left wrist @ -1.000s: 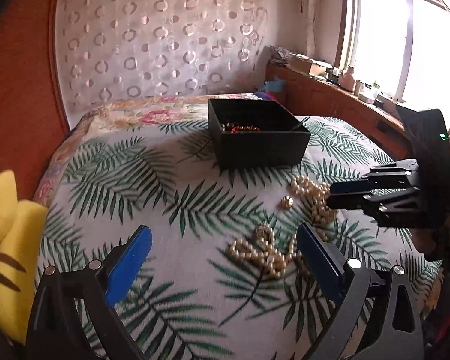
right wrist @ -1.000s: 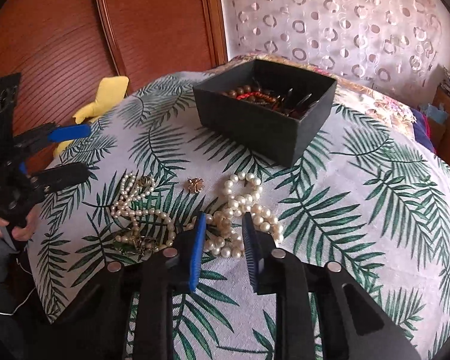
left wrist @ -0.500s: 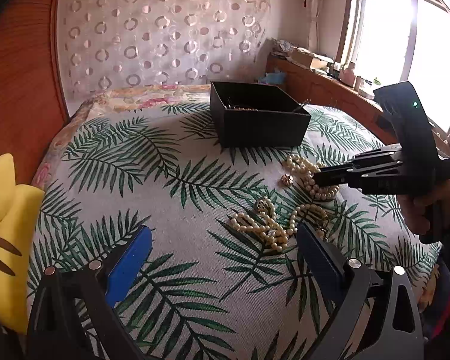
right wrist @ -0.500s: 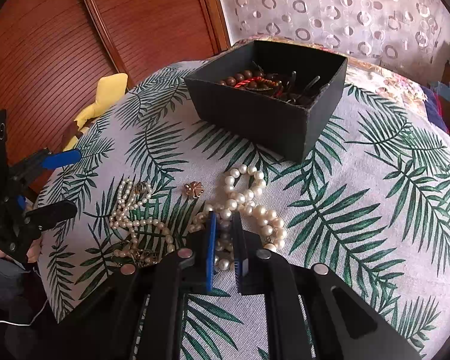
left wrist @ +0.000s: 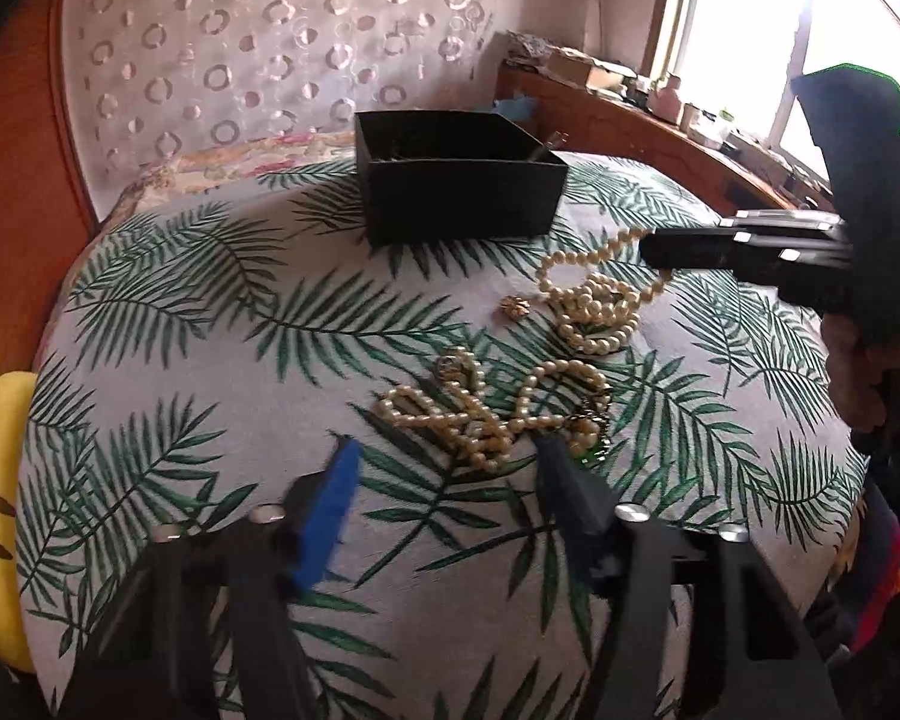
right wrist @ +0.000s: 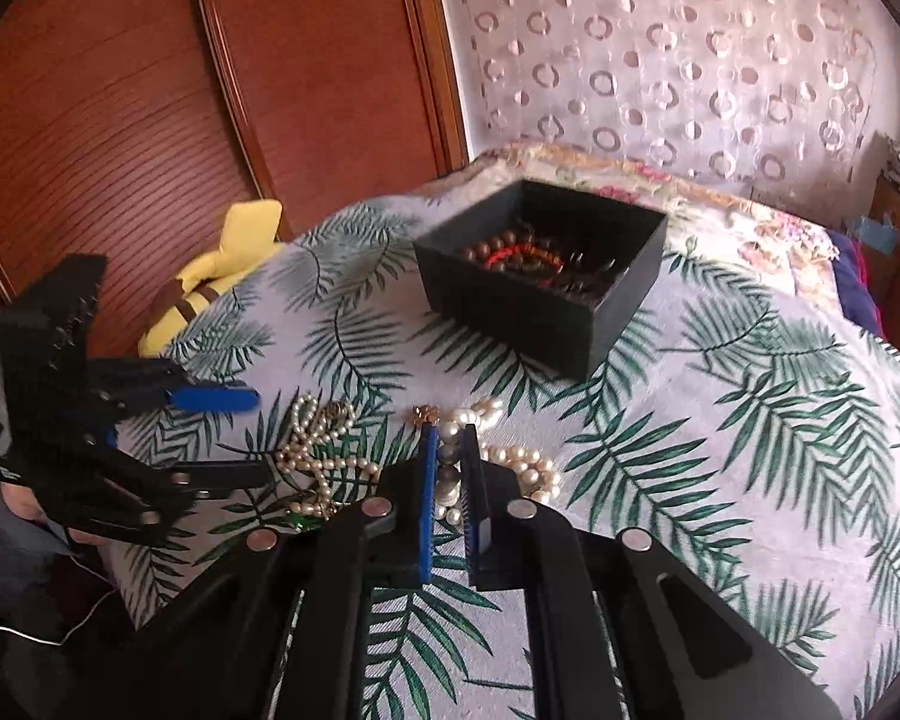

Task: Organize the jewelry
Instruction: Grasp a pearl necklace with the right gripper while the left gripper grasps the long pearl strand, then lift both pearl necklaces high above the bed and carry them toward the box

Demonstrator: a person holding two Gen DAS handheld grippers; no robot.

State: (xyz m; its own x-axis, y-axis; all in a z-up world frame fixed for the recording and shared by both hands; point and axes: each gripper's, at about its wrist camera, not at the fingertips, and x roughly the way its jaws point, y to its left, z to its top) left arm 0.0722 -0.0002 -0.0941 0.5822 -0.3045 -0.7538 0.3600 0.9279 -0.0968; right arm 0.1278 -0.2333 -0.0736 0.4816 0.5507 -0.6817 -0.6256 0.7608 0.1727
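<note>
R gripper (right wrist: pixel 449 462) clenched on big pearl necklace (left wrist: pixel 594 312); L gripper (left wrist: pixel 444 468) released. Lift slow, clear tangle w/ small strand (left wrist: pixel 480 414), carry to black box (right wrist: pixel 570 324).

Reddish wood panelling (right wrist: pixel 150 120) beside a circle-patterned curtain (left wrist: pixel 258 54) — bright window (left wrist: pixel 750 30), perhaps a cluttered wooden sill (left wrist: pixel 660 120).

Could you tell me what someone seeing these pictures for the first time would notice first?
Most likely the right gripper, shut on a pearl necklace whose strand rises off the palm-leaf cloth toward the fingers. Next, the black box at the far side, with dark and red beads inside. Nearer the open left gripper lies a second tangle of pearls, with a small gold brooch between the two strands.
</note>
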